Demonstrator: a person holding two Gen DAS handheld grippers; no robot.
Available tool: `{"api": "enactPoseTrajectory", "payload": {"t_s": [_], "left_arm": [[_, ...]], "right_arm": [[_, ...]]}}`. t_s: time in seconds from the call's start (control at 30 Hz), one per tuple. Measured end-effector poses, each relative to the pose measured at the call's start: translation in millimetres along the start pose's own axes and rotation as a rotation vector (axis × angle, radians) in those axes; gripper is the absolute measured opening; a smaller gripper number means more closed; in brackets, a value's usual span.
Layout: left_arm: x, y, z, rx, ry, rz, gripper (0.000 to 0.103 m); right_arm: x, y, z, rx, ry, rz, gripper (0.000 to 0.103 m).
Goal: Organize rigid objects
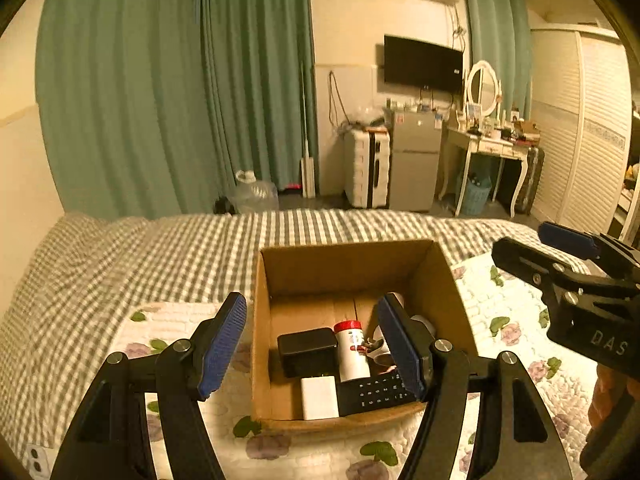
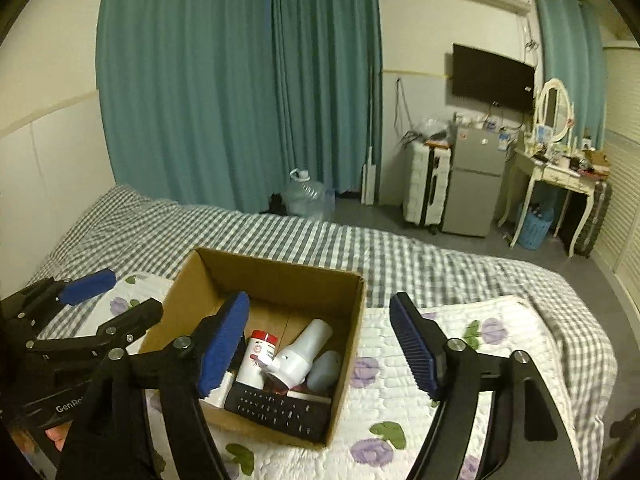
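An open cardboard box [image 1: 344, 268] [image 2: 352, 312] sits on a floral quilt on the bed. Inside lie a black case [image 1: 307, 350], a white red-capped bottle [image 1: 351, 350] [image 2: 258, 356], a white block [image 1: 319, 397], a black keypad remote [image 1: 374, 394] [image 2: 280, 408], a white hair-dryer-like device [image 2: 302, 354] and a grey rounded object [image 2: 325, 370]. My left gripper [image 1: 312, 346] is open and empty above the box's near side. My right gripper [image 2: 320, 350] is open and empty above the box's right edge; it also shows in the left wrist view [image 1: 532, 252].
The floral quilt [image 2: 460, 360] lies over a grey checked bedsheet [image 1: 140, 256]. Beyond the bed stand green curtains, a water jug [image 2: 306, 196], a white suitcase, a small fridge [image 2: 474, 184] and a dressing table [image 1: 492, 148].
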State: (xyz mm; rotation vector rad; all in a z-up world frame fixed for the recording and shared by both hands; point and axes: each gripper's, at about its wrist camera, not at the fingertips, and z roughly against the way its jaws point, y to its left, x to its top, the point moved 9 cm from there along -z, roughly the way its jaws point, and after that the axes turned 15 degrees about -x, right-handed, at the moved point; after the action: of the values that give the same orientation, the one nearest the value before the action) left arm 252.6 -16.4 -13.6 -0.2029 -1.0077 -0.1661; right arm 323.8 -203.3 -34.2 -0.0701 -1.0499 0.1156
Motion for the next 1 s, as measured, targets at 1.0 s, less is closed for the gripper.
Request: {"api": "enactPoseTrajectory", "payload": {"t_s": [1.0], "left_arm": [[-63.9,-22.8,128.9,-0.013,-0.135,-0.015,0.074]], "right_arm": [[-84.0,-29.8,147.7,-0.139,-0.084,-0.132,0.103]]}}
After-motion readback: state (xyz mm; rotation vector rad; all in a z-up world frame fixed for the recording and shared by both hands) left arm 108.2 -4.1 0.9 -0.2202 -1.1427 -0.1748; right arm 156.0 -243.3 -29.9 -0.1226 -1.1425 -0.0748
